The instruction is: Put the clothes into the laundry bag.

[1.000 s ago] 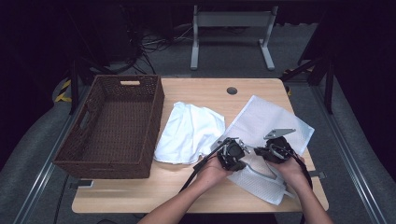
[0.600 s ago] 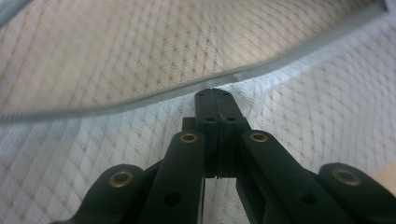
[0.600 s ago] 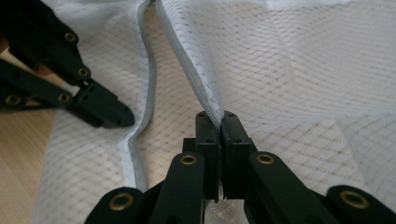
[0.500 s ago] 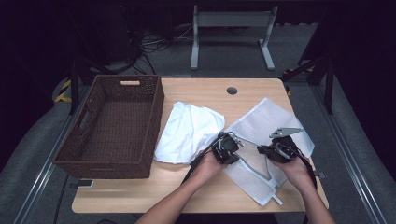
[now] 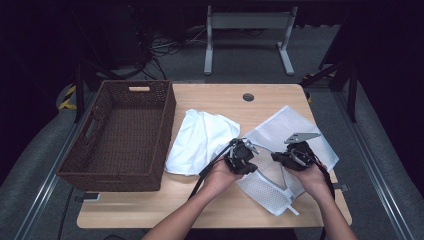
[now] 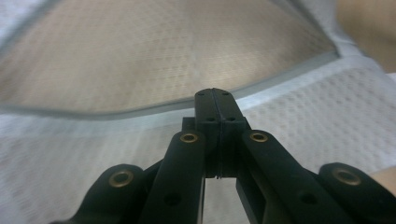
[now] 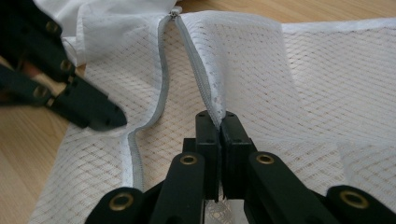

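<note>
Leftmost, a basket [image 5: 120,135] stands on the table [image 5: 210,210], a white cloth [image 5: 200,140] beside it. Next, the left gripper [image 5: 248,148] pinches one zipper edge of the mesh bag [image 5: 295,130], and the right gripper [image 5: 276,157] clamps the opposite edge, holding the mouth apart.

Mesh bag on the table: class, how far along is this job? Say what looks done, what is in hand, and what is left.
Done: the mesh bag is unzipped. In hand: the left gripper and right gripper each pinch one zipper edge, holding its mouth apart. Left, probably: the white cloth lies outside beside the bag, and the basket holds nothing.
</note>
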`<state>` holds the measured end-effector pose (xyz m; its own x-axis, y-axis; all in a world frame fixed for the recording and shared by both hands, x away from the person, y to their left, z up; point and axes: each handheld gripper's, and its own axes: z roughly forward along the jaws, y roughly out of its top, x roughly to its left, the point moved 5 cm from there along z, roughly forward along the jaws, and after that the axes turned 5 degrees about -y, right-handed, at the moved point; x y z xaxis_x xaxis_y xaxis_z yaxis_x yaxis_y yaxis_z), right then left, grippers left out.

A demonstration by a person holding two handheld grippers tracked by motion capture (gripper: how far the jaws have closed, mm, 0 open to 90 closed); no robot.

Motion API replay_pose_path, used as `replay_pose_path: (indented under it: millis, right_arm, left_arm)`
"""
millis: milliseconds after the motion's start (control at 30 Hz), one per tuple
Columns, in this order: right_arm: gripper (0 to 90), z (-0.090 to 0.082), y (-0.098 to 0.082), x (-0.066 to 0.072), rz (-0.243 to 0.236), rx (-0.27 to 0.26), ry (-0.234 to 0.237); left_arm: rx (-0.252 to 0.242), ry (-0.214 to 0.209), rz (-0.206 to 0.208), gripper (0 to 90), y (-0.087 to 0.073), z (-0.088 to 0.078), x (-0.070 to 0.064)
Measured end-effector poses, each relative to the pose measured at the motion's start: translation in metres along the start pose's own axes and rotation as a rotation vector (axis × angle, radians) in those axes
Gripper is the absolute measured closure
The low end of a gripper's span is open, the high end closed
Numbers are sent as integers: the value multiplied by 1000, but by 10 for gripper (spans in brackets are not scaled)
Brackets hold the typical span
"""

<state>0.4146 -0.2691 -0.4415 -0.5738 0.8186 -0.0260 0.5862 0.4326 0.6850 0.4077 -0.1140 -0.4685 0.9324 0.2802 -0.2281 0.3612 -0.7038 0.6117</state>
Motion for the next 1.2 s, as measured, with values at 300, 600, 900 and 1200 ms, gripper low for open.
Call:
replay_pose_path:
  millis: [300,600,900,1200]
  right_arm:
    - [877,-6,15,-1,-15,-26,5]
    - [875,-14,42,-5,-33,-52,9]
    - [875,-37,71,-13,-30,-142,-23]
    - [874,-53,85,-18,-25,-196,-28]
  left_arm:
    - [52,42,11,900,-10,19,8]
    - [49,50,27,900,-10,19,8]
    - [53,47,42,900,-10,19,8]
    - [64,21,39,900,-11,18,10]
